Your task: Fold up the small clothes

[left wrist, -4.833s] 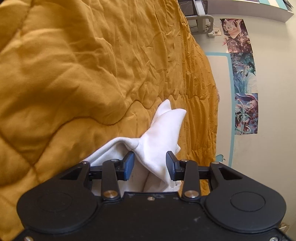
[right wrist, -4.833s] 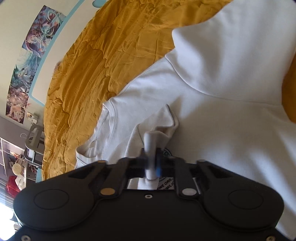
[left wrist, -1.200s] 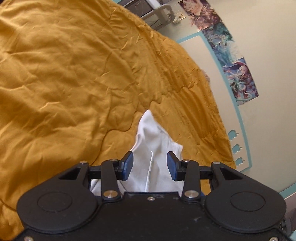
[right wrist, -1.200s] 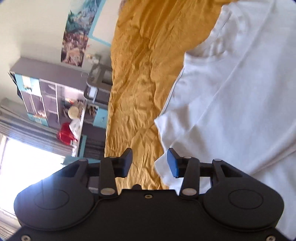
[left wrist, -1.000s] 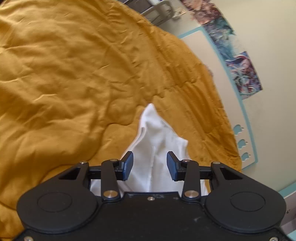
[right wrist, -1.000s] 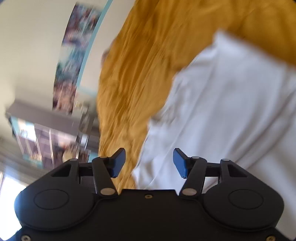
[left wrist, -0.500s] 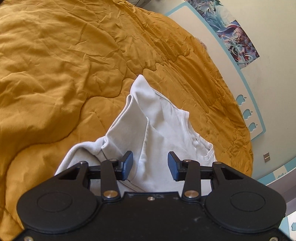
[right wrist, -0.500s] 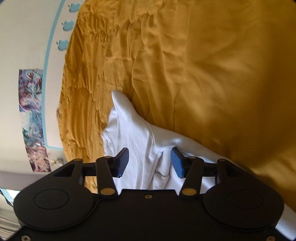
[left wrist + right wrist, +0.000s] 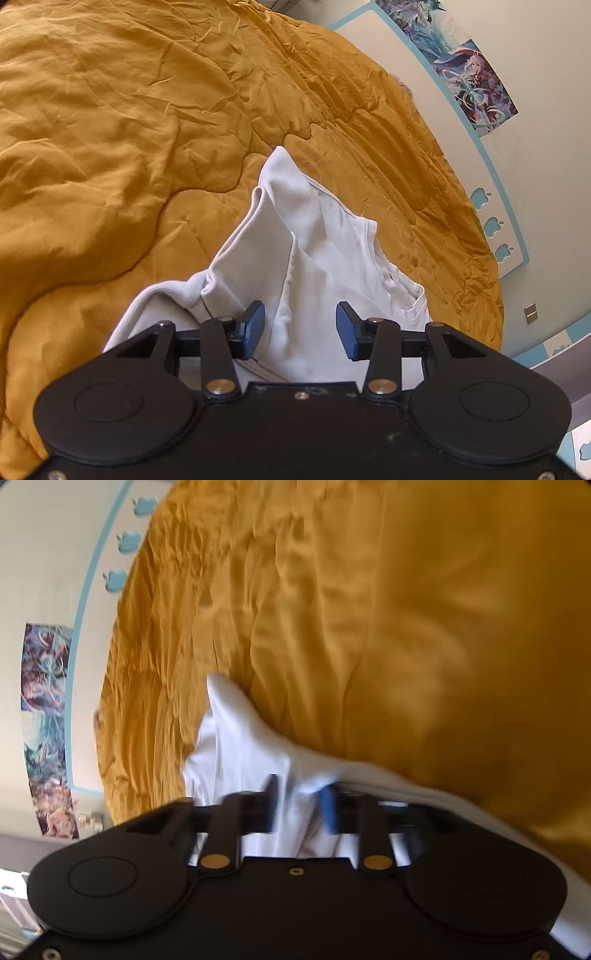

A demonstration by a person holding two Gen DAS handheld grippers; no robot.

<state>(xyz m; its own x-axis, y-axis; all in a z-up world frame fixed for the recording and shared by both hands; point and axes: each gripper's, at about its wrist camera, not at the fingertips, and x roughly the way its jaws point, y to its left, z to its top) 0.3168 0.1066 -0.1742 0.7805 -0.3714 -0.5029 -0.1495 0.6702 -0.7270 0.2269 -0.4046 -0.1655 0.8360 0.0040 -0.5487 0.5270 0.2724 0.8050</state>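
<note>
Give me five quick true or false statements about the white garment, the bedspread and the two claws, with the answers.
1. The white garment lies on a mustard-yellow bedspread. True.
2. The left claw is clamped tight on the cloth. False: its blue pads stand apart, with cloth between them but not pinched.
3. The right claw has white cloth between its pads. True: they have closed on a bunch of it.
4. The garment is folded into a neat flat rectangle. False: it is crumpled, with one end drawn to a point.
5. Posters hang on the wall beyond the bed. True.
</note>
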